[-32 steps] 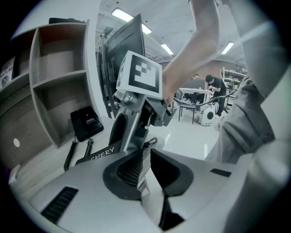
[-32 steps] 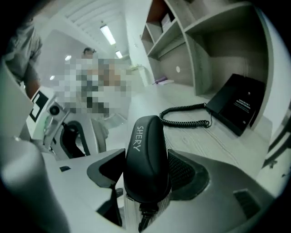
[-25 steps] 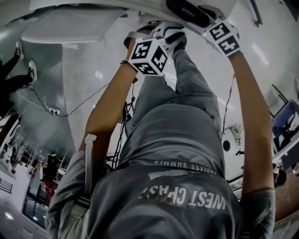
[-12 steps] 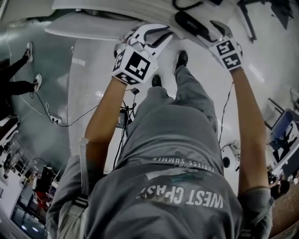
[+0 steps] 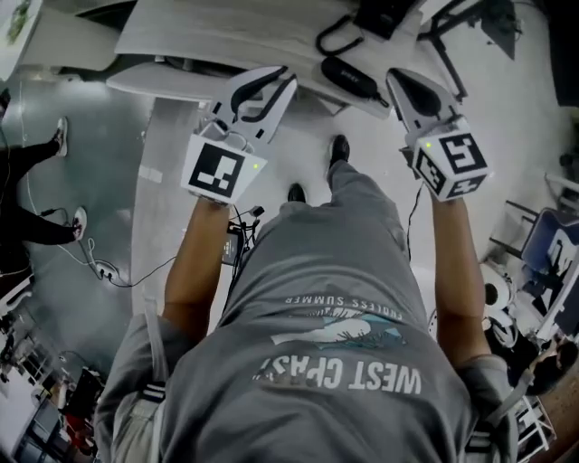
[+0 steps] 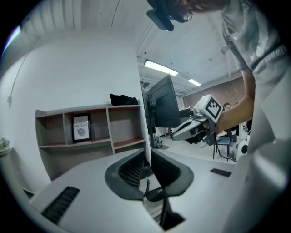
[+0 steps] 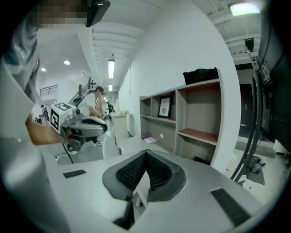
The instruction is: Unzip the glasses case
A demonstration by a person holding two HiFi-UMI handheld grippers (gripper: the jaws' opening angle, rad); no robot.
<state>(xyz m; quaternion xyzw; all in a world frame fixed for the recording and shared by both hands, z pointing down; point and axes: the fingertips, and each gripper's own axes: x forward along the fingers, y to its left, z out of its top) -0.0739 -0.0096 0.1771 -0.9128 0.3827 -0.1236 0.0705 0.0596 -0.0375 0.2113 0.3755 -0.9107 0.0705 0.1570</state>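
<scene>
Too small in the head view to tell zipped from unzipped: glasses case (image 5: 351,78), print on it unreadable. Cut off by the top edge just beyond the glasses case: table (image 5: 181,41) and dark gear (image 5: 384,14). Below the glasses case, half hidden behind the leg (image 5: 362,208): shoe (image 5: 338,149)

Grey printed T-shirt (image 5: 317,389), grey trousers (image 5: 357,235), black shoes (image 5: 339,147); white left claw (image 5: 267,86) and right claw (image 5: 403,86) bear marker cubes (image 5: 217,172).

White table (image 5: 194,36), black glasses case (image 5: 349,78) (oblong) at its edge, black cable loop (image 5: 327,40) nearby
</scene>
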